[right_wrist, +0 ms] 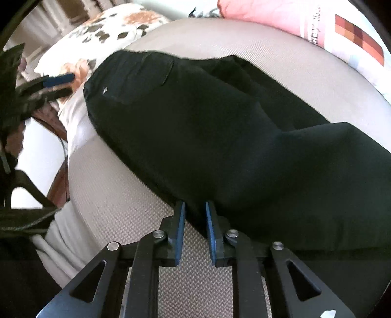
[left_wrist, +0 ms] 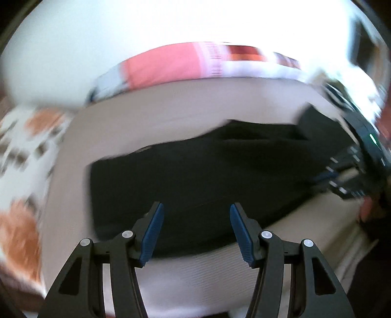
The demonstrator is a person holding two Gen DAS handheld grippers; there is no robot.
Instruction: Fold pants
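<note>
Black pants [right_wrist: 195, 122] lie on a beige mattress [right_wrist: 117, 203], waistband with a metal button [right_wrist: 105, 90] at the far left, legs running off right. My right gripper [right_wrist: 194, 203] sits low at the pants' near edge. Its blue pads stand a narrow gap apart with the hem's edge between the tips, and I do not see them pressing it. In the blurred left wrist view the pants [left_wrist: 195, 171] spread below my left gripper [left_wrist: 196, 205], which hangs open with nothing between its pads. The left gripper [right_wrist: 58, 79] also shows beyond the waistband; the right gripper [left_wrist: 342, 176] shows at the pants' right end.
A floral pillow [right_wrist: 110, 27] lies past the waistband and a pink-and-white pillow [right_wrist: 268, 17] at the far side. The mattress edge drops off at the left beside a wooden frame [right_wrist: 58, 188]. Bare mattress [left_wrist: 185, 281] lies in front of the pants.
</note>
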